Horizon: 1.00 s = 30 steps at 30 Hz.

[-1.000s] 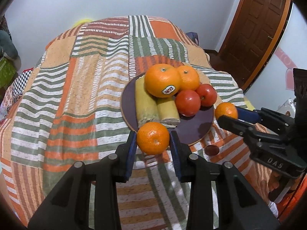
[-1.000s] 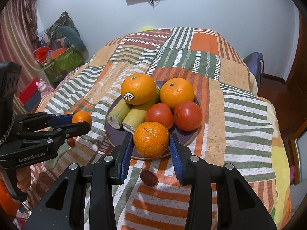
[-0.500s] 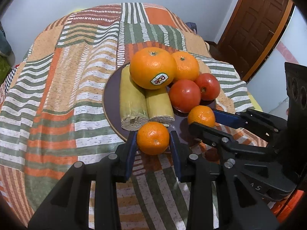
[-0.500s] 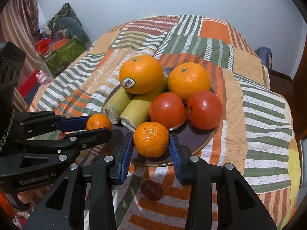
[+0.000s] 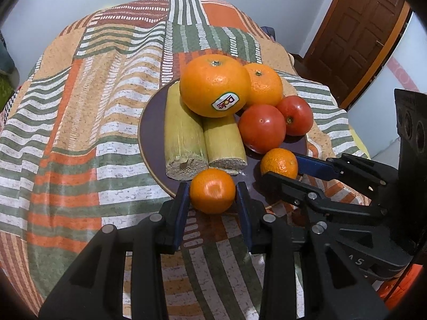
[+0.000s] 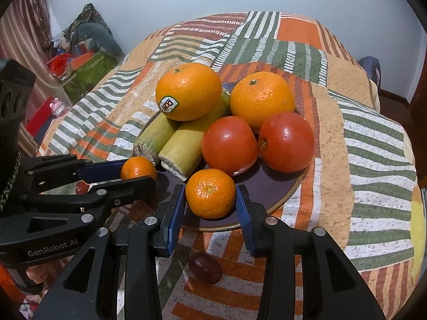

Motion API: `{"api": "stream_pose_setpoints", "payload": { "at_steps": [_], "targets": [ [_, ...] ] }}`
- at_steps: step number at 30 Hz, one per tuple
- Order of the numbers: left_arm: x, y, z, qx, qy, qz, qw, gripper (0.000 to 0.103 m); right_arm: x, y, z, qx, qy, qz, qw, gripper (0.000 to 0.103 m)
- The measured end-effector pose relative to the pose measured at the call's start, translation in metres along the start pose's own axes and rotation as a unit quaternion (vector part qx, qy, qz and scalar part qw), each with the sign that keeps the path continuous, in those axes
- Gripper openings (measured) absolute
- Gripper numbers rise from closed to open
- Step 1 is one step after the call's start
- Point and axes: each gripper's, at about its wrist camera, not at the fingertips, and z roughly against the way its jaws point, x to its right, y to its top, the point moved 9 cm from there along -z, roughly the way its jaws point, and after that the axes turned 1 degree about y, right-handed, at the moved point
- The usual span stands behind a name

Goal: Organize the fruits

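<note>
A dark purple plate (image 5: 149,133) on the striped bedcover holds a large stickered orange (image 5: 214,85), a second orange (image 5: 263,84), two tomatoes (image 5: 261,128) and two sugarcane pieces (image 5: 184,138). My left gripper (image 5: 212,186) is shut on a small mandarin (image 5: 212,194) at the plate's near rim. Just to its right, my right gripper (image 5: 280,166) is shut on another mandarin (image 5: 279,161). In the right wrist view the right gripper (image 6: 210,190) grips its mandarin (image 6: 210,198) low over the plate (image 6: 277,186), and the left gripper (image 6: 137,172) is at the left.
A small dark red fruit (image 6: 205,264) lies on the bedcover (image 6: 373,138) just in front of the plate. A brown door (image 5: 360,40) stands at the right. Boxes and clutter (image 6: 80,72) sit beside the bed on the left. The two grippers are close together.
Both grippers came down and forward with their mandarins, from in front of and beside the plate to its near rim. The right gripper's mandarin moved in over the plate.
</note>
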Motion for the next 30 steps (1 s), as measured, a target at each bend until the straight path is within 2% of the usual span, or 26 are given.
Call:
{"api": "stream_pose_setpoints", "payload": {
  "at_steps": [4,9,15,22,30],
  "targets": [
    [-0.003,-0.001,0.001,-0.002,0.000,0.009,1.0000,0.041,0.001,0.000,0.003,-0.002,-0.003,-0.001,1.000,0.037],
    [-0.003,-0.002,0.013,0.005,-0.007,0.013,0.9999,0.045,0.004,0.002,0.015,0.010,-0.009,-0.008,1.000,0.050],
    [-0.007,0.004,0.040,0.035,0.005,0.015,0.9993,0.046,0.006,0.007,0.036,0.030,-0.025,-0.001,0.999,0.050],
    [-0.032,0.005,0.085,0.071,0.043,0.017,0.9964,0.048,0.008,0.008,0.061,0.051,-0.040,0.008,0.998,0.050],
    [-0.071,-0.013,0.097,0.060,0.076,0.036,0.9947,0.049,0.009,-0.003,0.067,0.049,-0.044,0.009,0.998,0.050]
  ]
}}
